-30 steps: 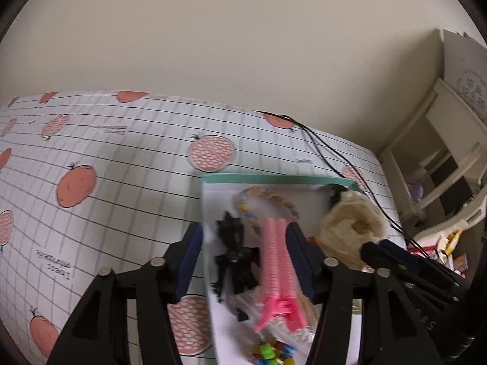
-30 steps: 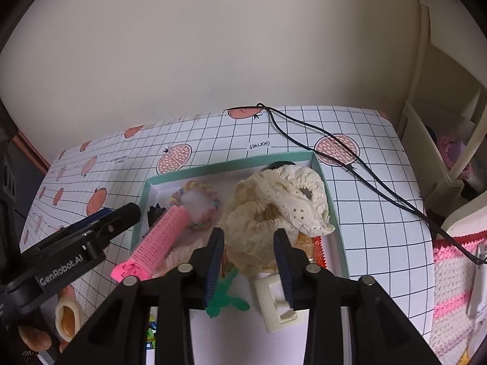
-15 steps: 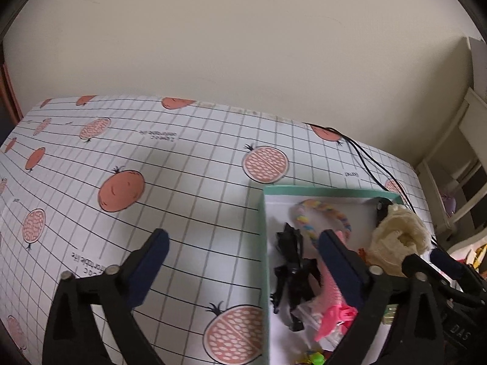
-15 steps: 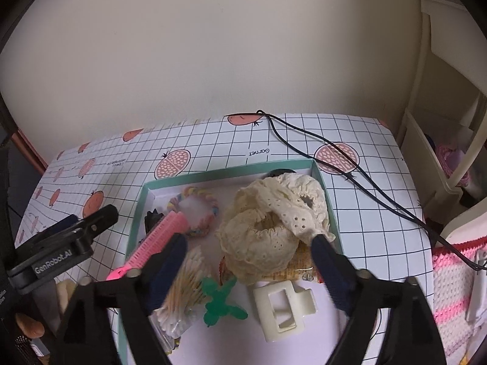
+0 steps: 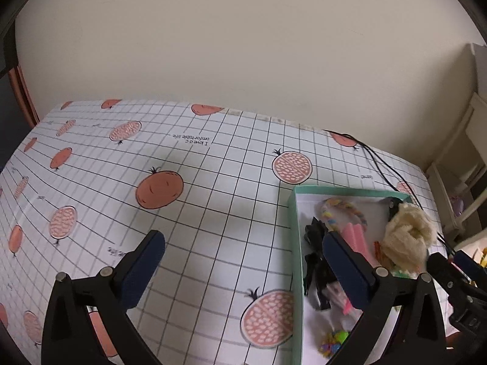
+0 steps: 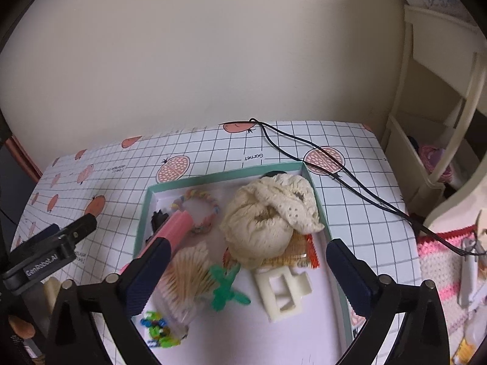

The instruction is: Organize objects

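I see a white tablecloth [image 5: 213, 213] gridded in thin black lines and printed with salmon-orange fruits, some whole, some halved and seeded. The tray [image 6: 146, 213] has a mint-green rim and white floor. In it lie a cream lace scrunchie [image 6: 268, 222], a pink hair roller [image 6: 176, 228], a pastel braided ring [image 6: 197, 203], a green clip [image 6: 226, 287], an ivory claw clip [image 6: 283, 289], and black clips [image 5: 316, 261].

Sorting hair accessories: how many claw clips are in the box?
3: cream claw clip front centre, green claw clip left of it, black claw clip by the left wall. Others may hide under the scrunchie.
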